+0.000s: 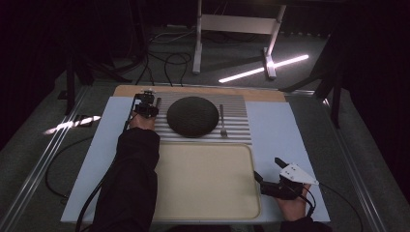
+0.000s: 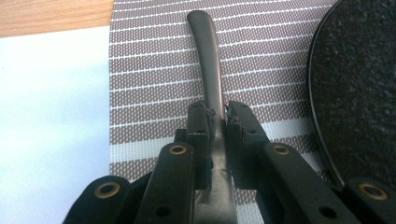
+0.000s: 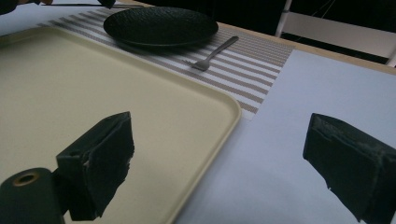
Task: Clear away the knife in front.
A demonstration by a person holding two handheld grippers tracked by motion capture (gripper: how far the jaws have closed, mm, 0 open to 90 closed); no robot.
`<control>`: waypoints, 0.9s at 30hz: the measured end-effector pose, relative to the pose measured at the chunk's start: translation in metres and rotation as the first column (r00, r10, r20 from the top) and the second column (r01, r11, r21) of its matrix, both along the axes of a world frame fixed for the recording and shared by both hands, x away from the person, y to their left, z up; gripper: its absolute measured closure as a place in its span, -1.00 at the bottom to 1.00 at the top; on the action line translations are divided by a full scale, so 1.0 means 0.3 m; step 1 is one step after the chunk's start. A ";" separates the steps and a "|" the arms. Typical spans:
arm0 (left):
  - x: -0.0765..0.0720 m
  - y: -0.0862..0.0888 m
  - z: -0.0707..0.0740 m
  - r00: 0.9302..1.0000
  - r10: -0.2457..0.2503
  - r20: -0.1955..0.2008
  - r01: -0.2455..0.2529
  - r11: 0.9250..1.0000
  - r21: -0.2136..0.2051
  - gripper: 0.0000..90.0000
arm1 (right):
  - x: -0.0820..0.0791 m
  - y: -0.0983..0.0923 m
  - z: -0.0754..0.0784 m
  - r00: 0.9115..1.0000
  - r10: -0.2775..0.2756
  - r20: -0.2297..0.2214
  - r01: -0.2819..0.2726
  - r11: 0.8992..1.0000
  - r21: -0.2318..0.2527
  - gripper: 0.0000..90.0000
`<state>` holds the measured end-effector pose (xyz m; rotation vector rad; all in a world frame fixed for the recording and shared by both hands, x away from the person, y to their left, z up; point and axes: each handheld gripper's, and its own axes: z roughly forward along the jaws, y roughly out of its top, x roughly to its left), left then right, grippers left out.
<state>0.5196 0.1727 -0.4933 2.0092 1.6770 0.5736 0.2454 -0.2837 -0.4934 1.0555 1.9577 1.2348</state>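
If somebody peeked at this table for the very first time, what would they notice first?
Probably the round black textured plate in the middle of the striped woven placemat, with a metal fork lying to its right. In front of it sits a big cream plastic tray. At the plate's left, the left gripper is shut on a slim metal utensil handle, while the right gripper waits open beside the tray.

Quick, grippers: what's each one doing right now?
Left gripper: closed on the handle of the metal utensil lying on the striped placemat.
Right gripper: open, holding nothing, over the tray's edge.
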 end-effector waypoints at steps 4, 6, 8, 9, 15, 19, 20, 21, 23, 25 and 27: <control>-0.010 0.003 0.019 1.000 -0.002 0.012 0.001 1.000 0.002 0.80 | 0.000 0.000 0.000 1.000 -0.001 0.001 0.001 1.000 0.002 -0.81; -0.020 0.002 0.043 1.000 -0.004 0.029 0.004 1.000 -0.002 0.80 | 0.000 -0.002 0.000 1.000 -0.004 0.001 0.004 1.000 0.005 -0.81; -0.028 -0.002 0.057 0.999 -0.007 0.036 0.007 1.000 -0.001 0.80 | 0.000 -0.002 0.000 1.000 -0.006 -0.002 0.006 1.000 0.005 -0.81; -0.032 -0.004 0.063 0.999 -0.010 0.037 0.010 1.000 -0.005 0.80 | -0.001 -0.001 0.000 1.000 -0.006 -0.001 0.006 1.000 0.006 -0.81; -0.055 -0.017 0.089 0.999 -0.003 0.037 0.003 1.000 -0.006 0.80 | -0.002 0.000 0.001 1.000 -0.005 0.001 0.005 1.000 0.006 -0.81; -0.085 -0.030 0.114 0.998 -0.010 0.055 0.011 1.000 -0.009 0.80 | -0.002 0.001 0.001 1.000 -0.004 0.002 0.004 1.000 0.004 -0.81; -0.092 -0.031 0.119 0.998 -0.008 0.061 0.009 1.000 -0.017 0.80 | -0.001 0.002 0.001 1.000 -0.003 0.002 0.003 1.000 0.004 -0.81; -0.098 -0.030 0.125 0.998 -0.008 0.062 0.010 0.999 -0.034 0.80 | -0.001 0.003 0.001 1.000 -0.002 0.003 0.002 1.000 0.003 -0.81; -0.106 -0.027 0.130 0.998 -0.008 0.064 0.011 0.999 -0.051 0.80 | -0.001 0.003 0.001 1.000 -0.002 0.003 0.002 1.000 0.003 -0.81; -0.122 -0.023 0.142 0.997 -0.009 0.072 0.013 0.998 -0.053 0.80 | -0.001 0.003 0.000 1.000 -0.001 0.004 0.001 1.000 0.001 -0.81; -0.145 -0.017 0.159 0.997 -0.009 0.082 0.014 0.998 -0.060 0.80 | 0.000 0.005 0.000 1.000 -0.001 0.003 0.001 1.000 -0.002 -0.81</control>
